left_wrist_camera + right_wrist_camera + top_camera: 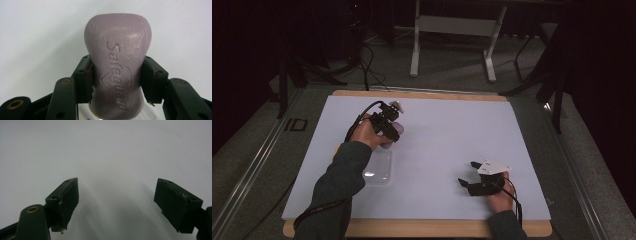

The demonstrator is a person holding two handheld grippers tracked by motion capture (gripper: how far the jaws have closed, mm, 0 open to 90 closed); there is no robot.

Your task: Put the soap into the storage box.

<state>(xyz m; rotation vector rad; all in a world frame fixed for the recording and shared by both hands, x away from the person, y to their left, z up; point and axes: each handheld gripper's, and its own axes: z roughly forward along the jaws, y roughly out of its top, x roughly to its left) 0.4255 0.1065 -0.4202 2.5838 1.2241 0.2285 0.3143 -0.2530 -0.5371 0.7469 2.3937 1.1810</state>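
Two claws share the work: the left claw (393, 131) is clamped across the waist of the purple soap bar (117, 67), lifting it above the clear tray (378, 170) at the bench's (452, 125) left, while the right claw (468, 172) rests near-right, jaws apart, seemingly kept free.

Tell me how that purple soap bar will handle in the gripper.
The soap bar looks rigid: the left gripper pinches its waisted middle without denting it. Its smooth, rounded sides could probably slip if the grip loosens. Set down upright, it would likely tip over.
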